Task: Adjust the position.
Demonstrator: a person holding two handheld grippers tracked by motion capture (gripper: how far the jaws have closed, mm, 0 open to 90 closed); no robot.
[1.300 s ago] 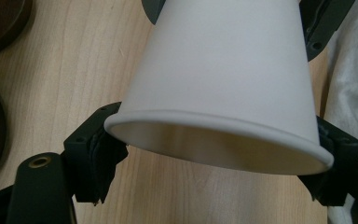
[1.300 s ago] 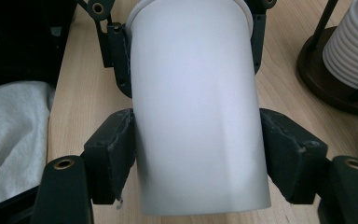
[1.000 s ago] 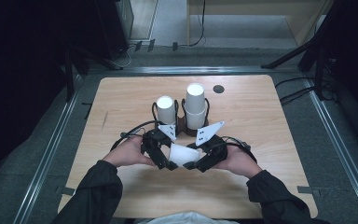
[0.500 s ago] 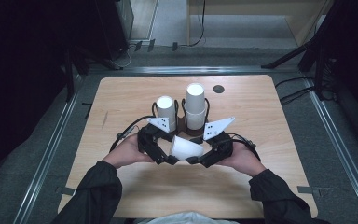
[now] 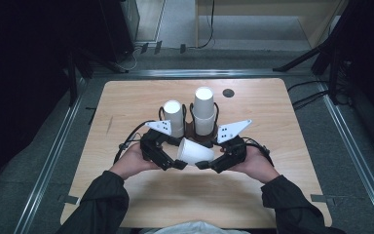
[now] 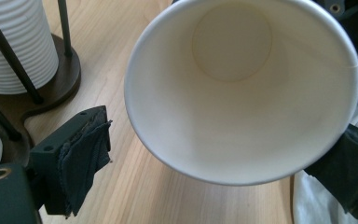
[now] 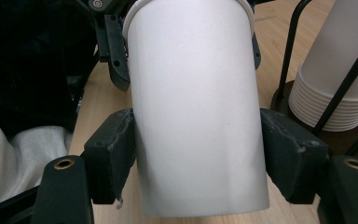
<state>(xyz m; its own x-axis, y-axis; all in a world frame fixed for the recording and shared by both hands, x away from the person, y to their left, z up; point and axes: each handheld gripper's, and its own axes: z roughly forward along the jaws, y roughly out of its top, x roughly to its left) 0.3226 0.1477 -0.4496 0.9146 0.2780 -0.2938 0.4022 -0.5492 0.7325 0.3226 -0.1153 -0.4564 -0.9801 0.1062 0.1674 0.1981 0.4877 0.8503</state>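
A white paper cup [image 5: 195, 152] lies on its side in the air between my two grippers, just above the wooden table [image 5: 126, 107]. My right gripper [image 7: 198, 126] is shut on the cup [image 7: 196, 107], one pad pressed against each side of its wall. My left gripper [image 6: 221, 140] is open around the cup's open mouth [image 6: 242, 93]. Its left pad [image 6: 81, 163] stands a little off the rim, and its right pad [image 6: 349, 172] sits close under the rim. In the high view the left gripper [image 5: 168, 157] and right gripper [image 5: 215, 160] face each other.
Two stacks of upside-down white cups [image 5: 174, 117] [image 5: 204, 109] stand in a dark wire holder [image 5: 190, 132] just beyond the grippers, seen close by as a ribbed stack [image 6: 18, 42] and a stack [image 7: 335, 79]. A small black disc [image 5: 229, 92] lies near the far edge.
Both hands have carried the cup a little away from the person, toward the cup holder. The cup has turned more crosswise between the grippers.
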